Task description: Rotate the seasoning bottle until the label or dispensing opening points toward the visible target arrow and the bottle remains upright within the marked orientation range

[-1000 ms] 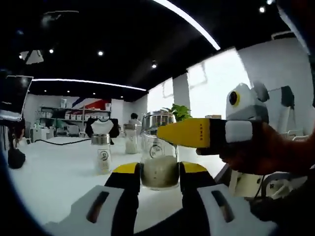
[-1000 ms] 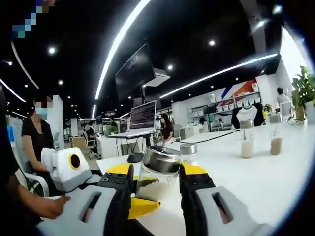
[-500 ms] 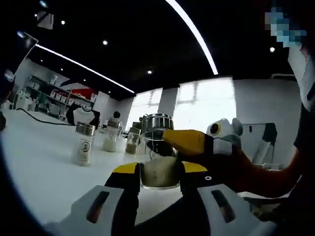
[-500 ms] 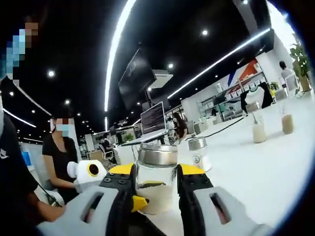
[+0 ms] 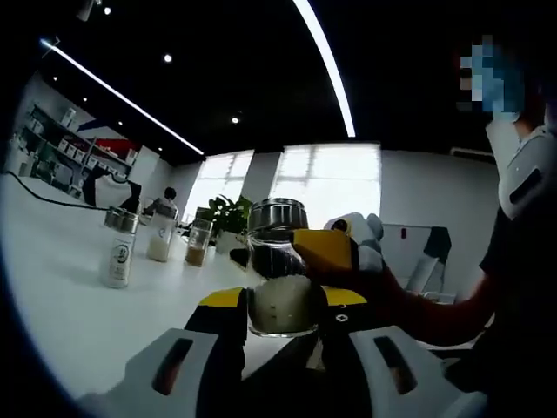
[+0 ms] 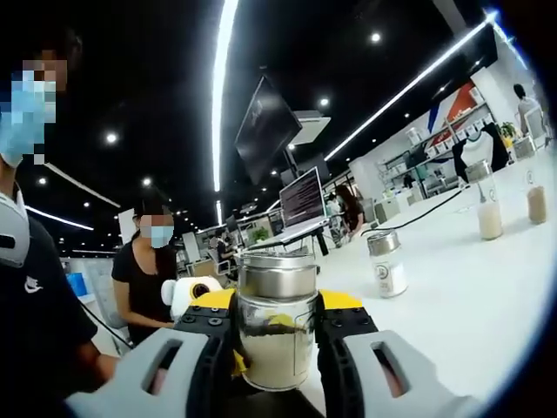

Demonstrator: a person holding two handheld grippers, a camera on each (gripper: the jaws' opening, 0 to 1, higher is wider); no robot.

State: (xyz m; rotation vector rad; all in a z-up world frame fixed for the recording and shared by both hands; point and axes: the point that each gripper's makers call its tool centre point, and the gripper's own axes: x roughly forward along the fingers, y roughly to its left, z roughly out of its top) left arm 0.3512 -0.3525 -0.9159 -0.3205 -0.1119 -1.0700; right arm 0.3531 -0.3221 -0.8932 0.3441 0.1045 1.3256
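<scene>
Both cameras have swung around since a second ago, so the room behind looks turned. In the left gripper view the far bottles now sit off to the left, and the right tool's yellow jaw has come in closer and shorter against the jar. In the right gripper view the jar stood tipped before and now stands straight.

The seasoning bottle (image 5: pixel 280 274) is a glass jar with a shiny metal lid and pale grains inside. It sits between the jaws of the left tool (image 5: pixel 280 305), which are pressed on its lower glass. The right tool (image 6: pixel 277 324) is clamped on the same seasoning bottle (image 6: pixel 277 326) from the other side. I cannot see if its bottom touches the white surface (image 5: pixel 61 287).

Three small jars (image 5: pixel 119 259) stand well apart on the surface. A person in a mask (image 6: pixel 148 279) stands behind.

To do the turn well, I think both tools should go round slowly together, keeping the lid level so the bottle stays straight up. No arrow shows, so I cannot tell how far is left.
</scene>
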